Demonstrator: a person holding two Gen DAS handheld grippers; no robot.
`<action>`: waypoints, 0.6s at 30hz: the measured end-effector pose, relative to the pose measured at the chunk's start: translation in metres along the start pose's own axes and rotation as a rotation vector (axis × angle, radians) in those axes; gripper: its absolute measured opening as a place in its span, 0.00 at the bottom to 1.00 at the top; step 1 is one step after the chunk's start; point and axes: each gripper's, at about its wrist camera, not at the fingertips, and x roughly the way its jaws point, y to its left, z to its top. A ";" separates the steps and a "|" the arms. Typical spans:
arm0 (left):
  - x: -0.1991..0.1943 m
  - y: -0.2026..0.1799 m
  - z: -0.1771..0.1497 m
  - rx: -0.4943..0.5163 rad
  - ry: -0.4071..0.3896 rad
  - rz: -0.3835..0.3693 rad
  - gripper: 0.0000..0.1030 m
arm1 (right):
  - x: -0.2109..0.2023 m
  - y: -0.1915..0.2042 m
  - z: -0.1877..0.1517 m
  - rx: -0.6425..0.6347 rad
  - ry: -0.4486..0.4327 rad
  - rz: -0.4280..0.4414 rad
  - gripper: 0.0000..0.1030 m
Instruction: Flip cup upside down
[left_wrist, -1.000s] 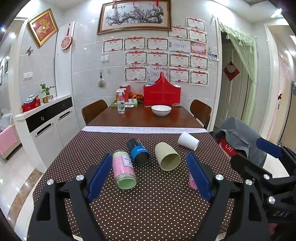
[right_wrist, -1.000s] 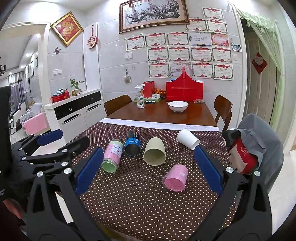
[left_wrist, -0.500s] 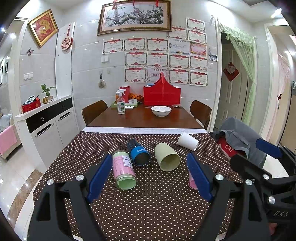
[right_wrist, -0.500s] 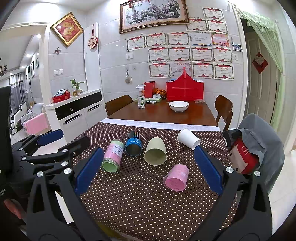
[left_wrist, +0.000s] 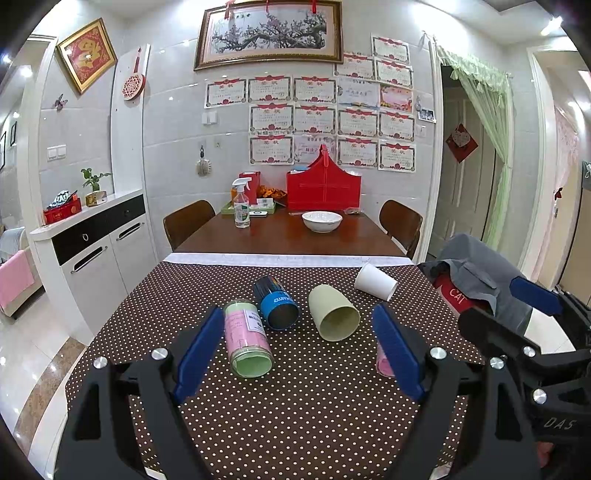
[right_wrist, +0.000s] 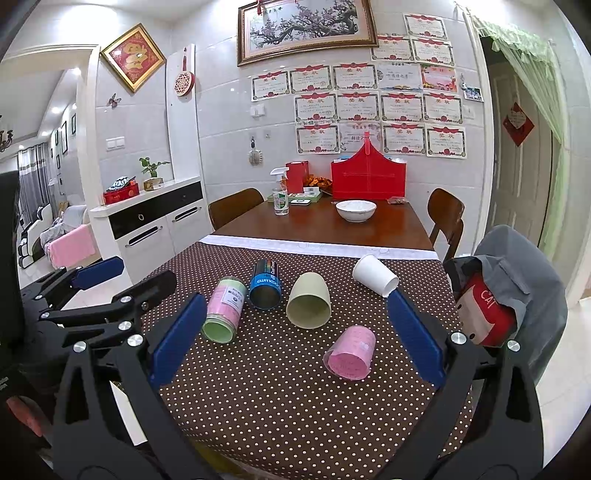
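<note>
Pink cup (right_wrist: 350, 353) lies unmoved; left gripper (left_wrist: 295, 349) and right gripper (right_wrist: 295, 338) stay spread.

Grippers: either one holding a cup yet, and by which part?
Nothing held. Left gripper and right gripper are both open above the tablecloth; all cups lie untouched.

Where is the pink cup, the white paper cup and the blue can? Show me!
pink cup (right_wrist: 351, 352): right wrist view, on its side wall.
white paper cup (right_wrist: 373, 275): right wrist view, on its side wall.
blue can (left_wrist: 275, 301): left wrist view, on its blue label.
</note>
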 end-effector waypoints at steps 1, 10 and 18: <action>-0.001 0.000 0.000 -0.002 0.000 0.000 0.79 | 0.000 -0.001 -0.001 0.000 -0.001 0.000 0.93; -0.002 0.003 0.002 -0.003 0.005 0.007 0.79 | -0.001 0.001 -0.004 -0.003 0.007 0.005 0.93; 0.000 0.002 0.002 -0.002 0.006 0.010 0.79 | -0.001 0.002 -0.004 -0.002 0.007 0.004 0.93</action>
